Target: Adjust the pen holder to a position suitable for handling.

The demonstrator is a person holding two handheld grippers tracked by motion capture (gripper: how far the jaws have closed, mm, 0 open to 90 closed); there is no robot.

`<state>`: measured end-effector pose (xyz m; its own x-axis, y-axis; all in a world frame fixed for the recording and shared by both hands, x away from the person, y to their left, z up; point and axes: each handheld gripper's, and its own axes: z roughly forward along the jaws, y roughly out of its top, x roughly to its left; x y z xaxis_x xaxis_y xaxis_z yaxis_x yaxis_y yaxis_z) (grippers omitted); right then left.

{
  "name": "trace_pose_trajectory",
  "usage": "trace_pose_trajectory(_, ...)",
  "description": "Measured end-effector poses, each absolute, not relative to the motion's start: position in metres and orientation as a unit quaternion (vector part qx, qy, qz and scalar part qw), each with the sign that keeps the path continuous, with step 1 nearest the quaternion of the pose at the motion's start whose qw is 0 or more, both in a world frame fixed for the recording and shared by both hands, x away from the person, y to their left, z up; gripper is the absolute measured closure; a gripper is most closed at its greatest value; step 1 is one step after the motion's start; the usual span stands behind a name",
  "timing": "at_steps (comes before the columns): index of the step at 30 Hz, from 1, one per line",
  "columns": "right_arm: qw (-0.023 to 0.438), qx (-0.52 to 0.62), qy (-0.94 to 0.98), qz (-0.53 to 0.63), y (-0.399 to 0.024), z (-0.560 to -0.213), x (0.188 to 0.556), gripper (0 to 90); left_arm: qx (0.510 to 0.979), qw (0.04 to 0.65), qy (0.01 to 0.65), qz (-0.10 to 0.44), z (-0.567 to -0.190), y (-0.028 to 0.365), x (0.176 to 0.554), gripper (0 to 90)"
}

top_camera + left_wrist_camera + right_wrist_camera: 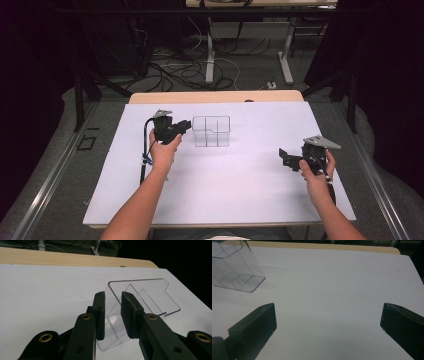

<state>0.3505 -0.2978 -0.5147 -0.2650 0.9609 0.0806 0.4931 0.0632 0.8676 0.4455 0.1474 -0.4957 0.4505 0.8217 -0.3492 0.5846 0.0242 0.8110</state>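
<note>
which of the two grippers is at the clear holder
The left hand-held gripper: its jaws straddle a wall of the clear holder. The right hand-held gripper sits apart, jaws wide.

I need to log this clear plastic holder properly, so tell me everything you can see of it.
The clear holder looks like thin transparent acrylic, with inner dividers forming compartments and a notched, rounded top edge. It seems empty and stands upright on the white table, toward the far side, left of centre. The left gripper straddles its near wall, one jaw on each side; a slight gap shows, so the pads do not seem to press it.
</note>
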Motion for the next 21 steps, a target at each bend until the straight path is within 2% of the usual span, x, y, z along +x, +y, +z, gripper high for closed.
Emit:
trace_pose_trajectory(14,0.278,0.539,0.674,0.422,-0.297,-0.514,0.35,0.1,0.684,0.52,0.492,0.14,-0.479,0.158,0.426,50.6)
trace_pose_trajectory(21,0.28,0.542,0.67,0.423,-0.296,-0.515,0.35,0.1,0.682,0.532,0.479,0.149,-0.472,0.161,0.412,44.0)
